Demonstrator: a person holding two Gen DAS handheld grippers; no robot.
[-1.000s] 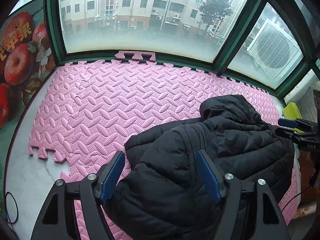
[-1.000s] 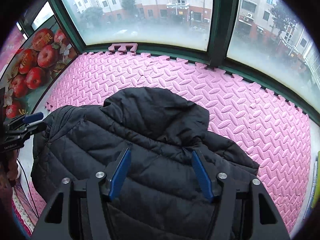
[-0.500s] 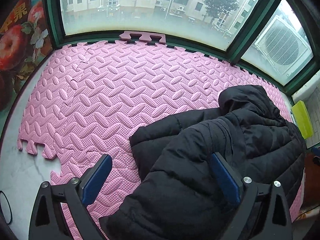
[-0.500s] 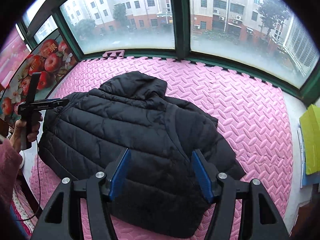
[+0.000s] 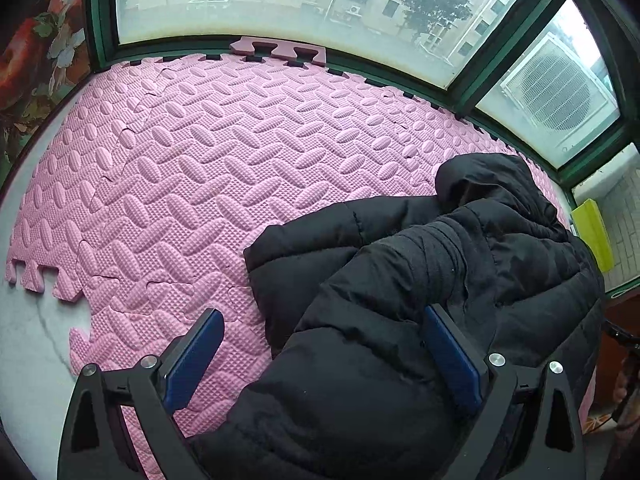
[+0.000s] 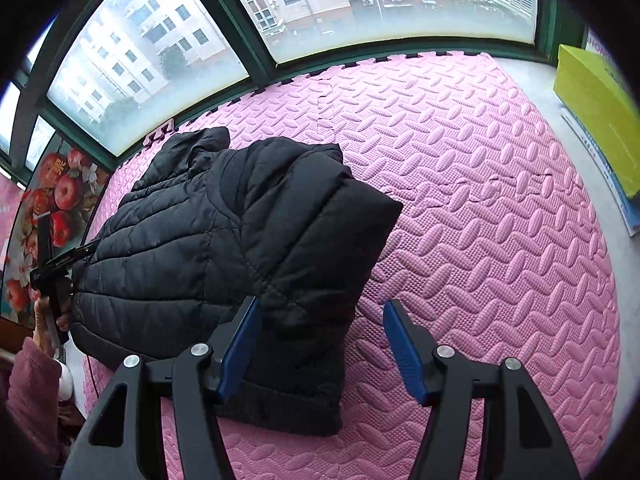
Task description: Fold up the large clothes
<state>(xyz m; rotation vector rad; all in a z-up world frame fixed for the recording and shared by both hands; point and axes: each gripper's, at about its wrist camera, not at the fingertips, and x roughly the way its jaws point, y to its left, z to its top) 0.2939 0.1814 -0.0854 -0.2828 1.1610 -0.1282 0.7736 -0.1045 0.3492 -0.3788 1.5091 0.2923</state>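
A black hooded puffer jacket (image 5: 420,280) lies on the pink foam mat (image 5: 200,160), with a sleeve folded across its body. My left gripper (image 5: 324,344) is open above the jacket's near left edge, holding nothing. In the right wrist view the jacket (image 6: 224,232) lies left of centre, its sleeve cuff near the bottom. My right gripper (image 6: 320,340) is open and empty over the jacket's right edge and the pink mat (image 6: 480,200). The left gripper (image 6: 60,264) also shows there at the far left, beside the jacket.
Green-framed windows (image 5: 280,4) border the mat at the back. A yellow-green box (image 6: 596,120) stands on the sill to the right of the mat. An apple-print panel (image 6: 52,200) closes the left side. Bare grey floor (image 5: 36,332) lies past the mat's near left edge.
Both grippers have pulled back from the jacket. The right wrist view has swung right, so the jacket now lies to its left. Both grippers stay open.
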